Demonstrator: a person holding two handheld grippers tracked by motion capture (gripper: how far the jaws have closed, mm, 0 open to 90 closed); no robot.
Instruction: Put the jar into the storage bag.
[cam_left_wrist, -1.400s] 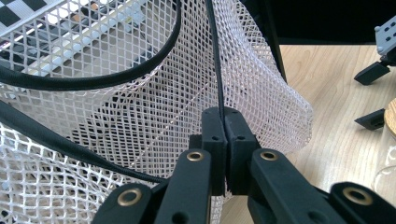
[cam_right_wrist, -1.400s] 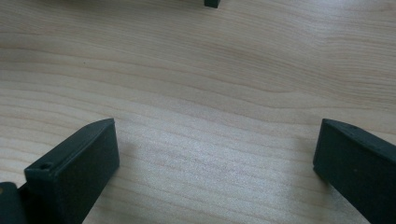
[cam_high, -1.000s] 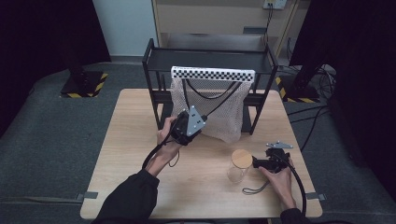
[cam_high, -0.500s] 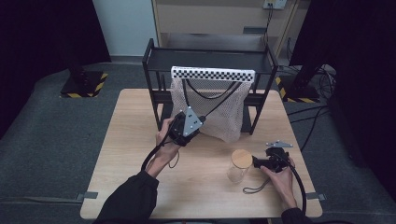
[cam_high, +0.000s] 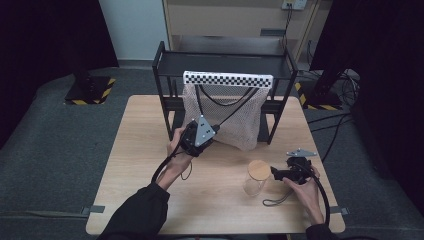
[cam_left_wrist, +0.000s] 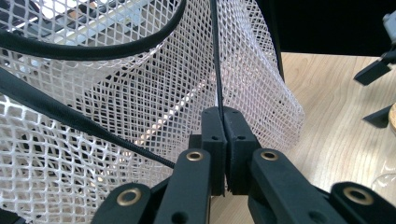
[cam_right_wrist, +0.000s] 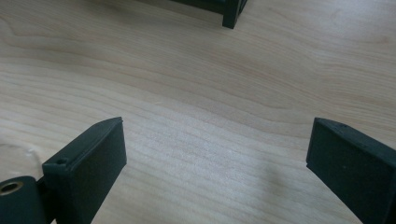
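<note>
High view, centre frame: left gripper (cam_high: 216, 129) is clamped on the net bag's (cam_high: 235, 120) black strap (cam_left_wrist: 215, 56), while right gripper (cam_high: 270, 171), lower right beside the jar (cam_high: 255, 178), stands released, its jaws having just been moving.

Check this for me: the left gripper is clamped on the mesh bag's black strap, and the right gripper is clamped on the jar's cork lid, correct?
Not quite. The right gripper is not on the cork lid: the right gripper view shows its jaws wide apart over bare table, nothing between them. The left gripper is indeed clamped on the mesh bag's black strap.
</note>
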